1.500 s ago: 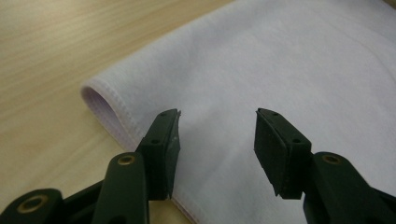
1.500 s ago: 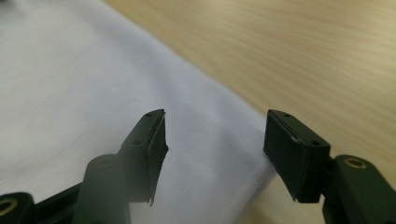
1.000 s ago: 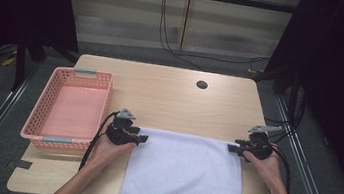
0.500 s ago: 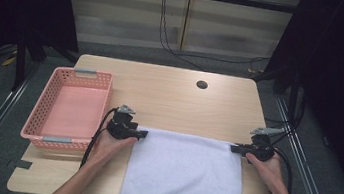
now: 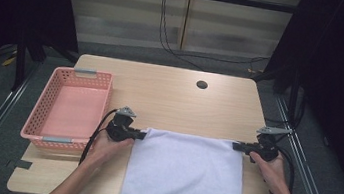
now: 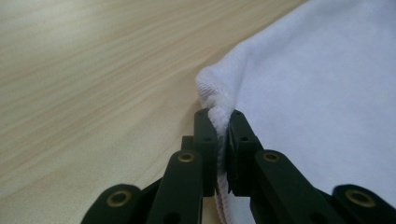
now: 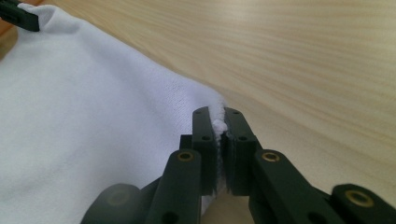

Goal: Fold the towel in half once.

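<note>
A white towel (image 5: 185, 174) lies flat on the wooden table (image 5: 170, 97), and its near end hangs over the front edge. My left gripper (image 5: 144, 134) sits at the towel's far left corner. Its jaws have just been closing and now pinch the bunched hem (image 6: 219, 105) of the towel (image 6: 317, 93); the left gripper (image 6: 219, 114) is shut on it. My right gripper (image 5: 235, 145) holds the far right corner the same way. Its jaws have also just been closing, and the right gripper (image 7: 217, 114) clamps the edge of the towel (image 7: 84, 116). The left gripper's black jaws (image 7: 18, 14) show far off at the other corner.
A pink plastic basket (image 5: 40, 105) stands on the table's left side, beside my left hand. A round cable hole (image 5: 202, 85) sits near the back edge. Bare wood stretches beyond the towel. Dark curtains and metal rails flank the table.
Both hands stay at the towel's far corners with hardly any shift. The towel lies as it did before.
</note>
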The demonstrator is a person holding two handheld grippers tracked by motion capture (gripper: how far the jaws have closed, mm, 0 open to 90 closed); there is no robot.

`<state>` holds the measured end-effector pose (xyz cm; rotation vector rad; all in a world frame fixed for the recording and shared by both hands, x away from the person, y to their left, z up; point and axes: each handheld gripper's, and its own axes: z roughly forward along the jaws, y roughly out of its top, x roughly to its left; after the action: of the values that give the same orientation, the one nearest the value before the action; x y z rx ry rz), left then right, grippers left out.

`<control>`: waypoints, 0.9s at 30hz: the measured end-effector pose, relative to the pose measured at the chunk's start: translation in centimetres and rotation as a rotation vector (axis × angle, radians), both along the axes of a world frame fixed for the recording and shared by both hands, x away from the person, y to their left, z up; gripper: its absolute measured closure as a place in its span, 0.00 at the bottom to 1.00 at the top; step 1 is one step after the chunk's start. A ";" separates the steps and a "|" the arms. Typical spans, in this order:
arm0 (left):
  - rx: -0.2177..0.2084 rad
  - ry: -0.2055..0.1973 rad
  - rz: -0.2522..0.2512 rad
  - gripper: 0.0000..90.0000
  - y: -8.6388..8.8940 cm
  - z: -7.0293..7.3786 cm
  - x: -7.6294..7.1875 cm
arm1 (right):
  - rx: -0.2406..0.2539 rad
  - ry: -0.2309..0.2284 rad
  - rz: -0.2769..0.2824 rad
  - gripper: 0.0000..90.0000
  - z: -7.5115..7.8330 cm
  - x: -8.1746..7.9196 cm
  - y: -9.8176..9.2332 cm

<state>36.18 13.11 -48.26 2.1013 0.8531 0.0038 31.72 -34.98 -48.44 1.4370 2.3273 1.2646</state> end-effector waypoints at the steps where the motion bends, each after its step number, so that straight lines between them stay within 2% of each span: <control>1: -0.005 -0.009 0.003 0.94 0.0 0.5 -0.2 | 0.007 -0.011 -0.002 0.95 0.4 -0.1 -0.1; 2: -0.024 -0.038 -0.026 0.94 -0.4 1.8 -1.0 | 0.018 -0.032 0.000 0.95 1.3 -0.3 -0.2; 3: -0.024 -0.038 -0.026 0.94 -0.4 1.8 -1.0 | 0.018 -0.032 0.000 0.95 1.3 -0.3 -0.2; 4: -0.019 -0.082 -0.052 0.94 -1.1 3.3 -1.8 | 0.031 -0.068 0.007 0.95 2.2 -0.5 -0.3; 5: -0.019 -0.082 -0.052 0.94 -1.1 3.3 -1.8 | 0.031 -0.068 0.007 0.95 2.2 -0.5 -0.3; 6: -0.031 -0.096 -0.055 0.94 -1.3 4.0 -2.0 | 0.035 -0.081 0.004 0.95 3.1 -0.6 -0.5; 7: -0.021 -0.122 -0.047 0.94 -1.4 4.7 -2.1 | 0.035 -0.081 0.004 0.95 3.1 -0.6 -0.5; 10: -0.033 -0.132 -0.022 0.94 -1.0 6.1 -1.3 | 0.033 -0.111 0.002 0.95 4.4 -0.6 -0.7; 11: -0.058 -0.130 -0.012 0.94 -0.4 6.8 -0.7 | 0.037 -0.123 -0.002 0.95 5.2 -0.5 -0.9; 13: -0.065 -0.134 0.002 0.94 -0.1 7.0 -0.5 | 0.037 -0.135 -0.004 0.95 5.6 -0.3 -1.0; 14: -0.064 -0.150 0.002 0.94 0.2 7.5 -0.1 | 0.040 -0.149 -0.010 0.95 6.2 0.0 -1.2; 17: -0.066 -0.146 0.007 0.94 0.2 7.9 0.3 | 0.048 -0.154 -0.016 0.95 6.8 0.3 -1.3; 18: -0.053 -0.160 0.015 0.94 0.2 8.2 0.9 | 0.047 -0.167 -0.018 0.95 7.4 0.8 -1.2; 22: -0.059 -0.165 0.033 0.95 0.1 8.8 1.9 | 0.050 -0.182 -0.027 0.95 8.2 1.7 -1.0; 24: -0.052 -0.186 0.042 0.95 0.1 9.4 2.7 | 0.053 -0.195 -0.036 0.95 9.1 2.6 -0.9; 27: -0.052 -0.188 0.055 0.94 0.2 9.5 3.3 | 0.052 -0.203 -0.042 0.95 9.5 3.2 -0.9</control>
<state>39.47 13.34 -38.77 1.9925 0.7883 0.2027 34.87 -35.92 -38.96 1.2973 2.1375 1.3983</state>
